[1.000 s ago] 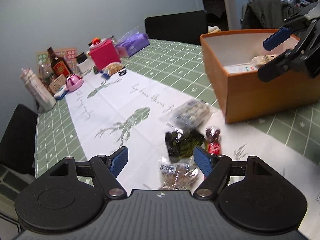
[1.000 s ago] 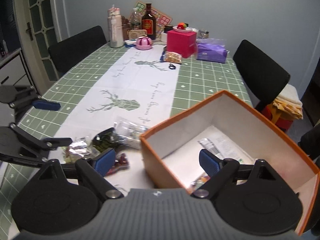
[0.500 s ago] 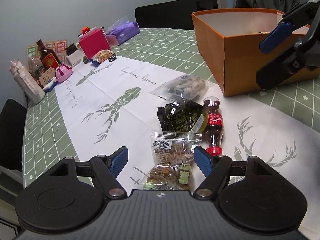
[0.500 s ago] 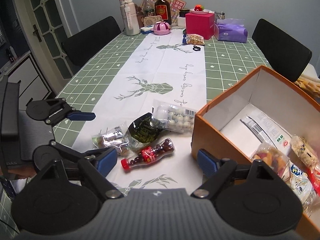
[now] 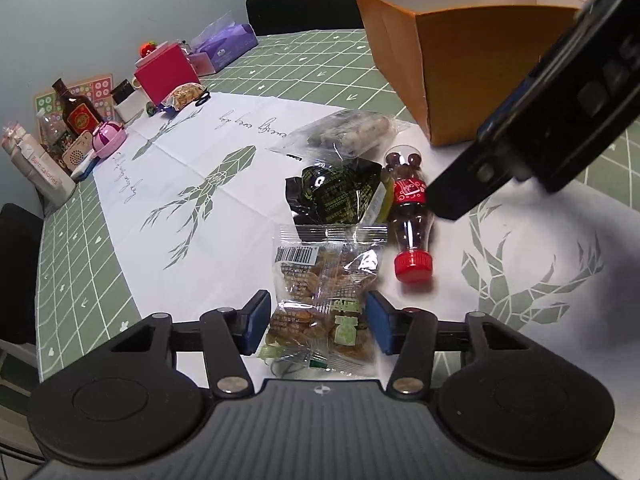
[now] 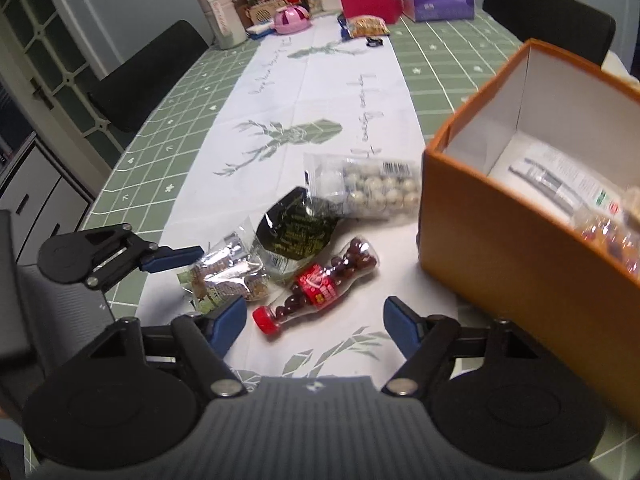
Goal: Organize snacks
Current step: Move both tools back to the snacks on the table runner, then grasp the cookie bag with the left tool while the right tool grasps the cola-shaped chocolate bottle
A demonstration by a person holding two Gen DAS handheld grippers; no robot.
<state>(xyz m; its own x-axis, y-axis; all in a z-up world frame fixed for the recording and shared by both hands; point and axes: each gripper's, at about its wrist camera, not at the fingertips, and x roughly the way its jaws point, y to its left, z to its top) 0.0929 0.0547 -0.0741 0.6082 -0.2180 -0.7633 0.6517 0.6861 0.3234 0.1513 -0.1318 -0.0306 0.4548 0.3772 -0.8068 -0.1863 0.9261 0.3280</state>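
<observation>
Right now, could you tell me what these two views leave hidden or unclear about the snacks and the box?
- Orange box interior: in the left wrist view its wall hides the contents.
- Box contents: in the right wrist view, blurred and cut off by the right edge.
- Clear snack bag: the left gripper body covers its near end.
- Black packet: its print is too small to read.

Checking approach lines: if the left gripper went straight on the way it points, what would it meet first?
The clear nut packet, already lying between the open left gripper's fingers; beyond it lies the black snack pouch. Height above the table is hard to judge.
</observation>
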